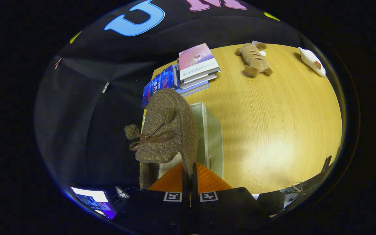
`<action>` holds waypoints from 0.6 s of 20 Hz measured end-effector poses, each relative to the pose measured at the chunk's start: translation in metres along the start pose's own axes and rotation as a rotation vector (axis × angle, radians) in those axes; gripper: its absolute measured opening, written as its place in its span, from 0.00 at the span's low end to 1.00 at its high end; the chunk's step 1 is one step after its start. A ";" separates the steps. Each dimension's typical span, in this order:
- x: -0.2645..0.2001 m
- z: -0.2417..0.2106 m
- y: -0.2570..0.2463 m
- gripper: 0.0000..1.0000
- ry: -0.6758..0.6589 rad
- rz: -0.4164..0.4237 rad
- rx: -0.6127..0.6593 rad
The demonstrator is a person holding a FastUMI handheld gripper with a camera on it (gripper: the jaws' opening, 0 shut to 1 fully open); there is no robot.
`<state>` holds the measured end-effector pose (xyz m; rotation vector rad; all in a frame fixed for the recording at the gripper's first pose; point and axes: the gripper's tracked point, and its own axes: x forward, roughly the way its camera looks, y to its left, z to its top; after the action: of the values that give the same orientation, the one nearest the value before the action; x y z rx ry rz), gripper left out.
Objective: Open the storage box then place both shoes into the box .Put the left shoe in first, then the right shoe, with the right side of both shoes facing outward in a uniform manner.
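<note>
Shoe (166, 130) pinched in closed claw (189, 169), above storage box (212, 137), no legible writing

Recording booth: cloth wall (86, 107), wooden table (273, 130).

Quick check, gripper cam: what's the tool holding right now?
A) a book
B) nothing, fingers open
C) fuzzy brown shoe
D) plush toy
C: the tool is shut on the shoe, its two fingers pressed close on the shoe's edge, lifted over the box; the plush toy and books lie beyond on the table.
</note>
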<state>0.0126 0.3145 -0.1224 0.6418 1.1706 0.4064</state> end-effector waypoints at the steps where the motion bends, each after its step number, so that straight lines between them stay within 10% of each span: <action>1: 0.004 -0.003 0.000 0.05 0.008 -0.011 0.000; 7: 0.009 -0.005 0.011 0.05 0.018 0.020 0.008; 9: 0.003 0.000 0.020 0.22 0.001 0.070 0.028; 12: -0.005 0.010 0.015 0.76 -0.030 0.067 0.010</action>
<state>0.0202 0.3206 -0.1061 0.6948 1.1251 0.4463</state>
